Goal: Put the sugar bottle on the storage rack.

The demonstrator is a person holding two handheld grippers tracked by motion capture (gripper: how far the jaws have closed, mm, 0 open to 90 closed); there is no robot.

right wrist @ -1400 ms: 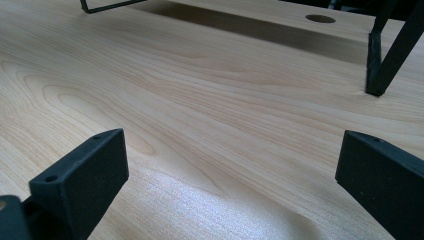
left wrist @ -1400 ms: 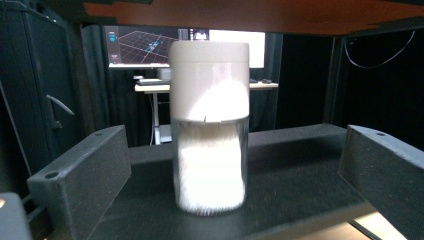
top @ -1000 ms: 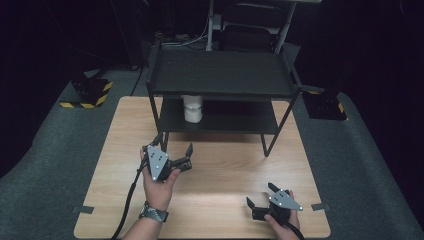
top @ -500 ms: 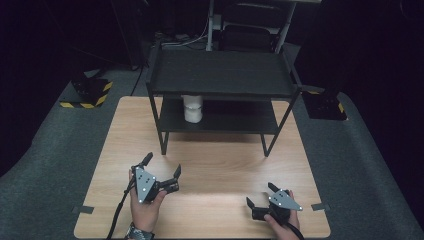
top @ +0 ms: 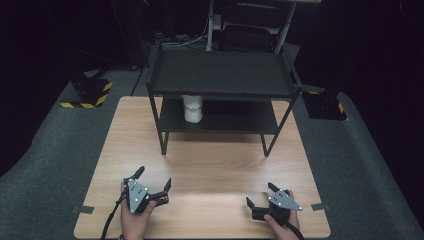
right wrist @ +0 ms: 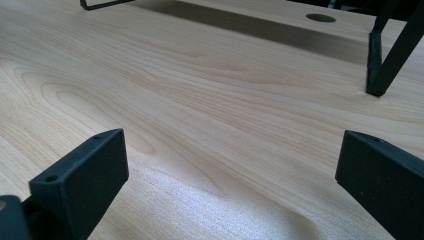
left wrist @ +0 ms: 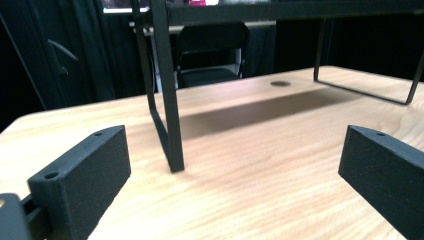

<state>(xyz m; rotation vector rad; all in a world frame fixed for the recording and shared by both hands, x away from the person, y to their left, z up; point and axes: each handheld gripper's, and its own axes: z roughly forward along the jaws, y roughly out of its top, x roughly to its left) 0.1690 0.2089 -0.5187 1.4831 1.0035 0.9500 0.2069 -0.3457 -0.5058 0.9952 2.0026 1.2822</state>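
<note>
now: left gripper pulled back from the rack, cup left on the lower shelf

compared with the picture a second ago, the left gripper has drawn back from the front left leg of the rack to the near edge of the table, well apart from the rack. its jaws stand wide, nothing between them; the left gripper view looks past them at the rack's leg and bare wood. the right gripper has not shifted: it rests near the table's front edge, right of the rack's span, jaws spread and empty as well.

the white cup stands upright on the rack's lower shelf, toward its left end, under the top shelf. nothing touches it.

judgement: placing the cup on the shelf looks complete, and the retreat reads as a return to rest. if more follows, either gripper must reach forward again under the top shelf.
</note>
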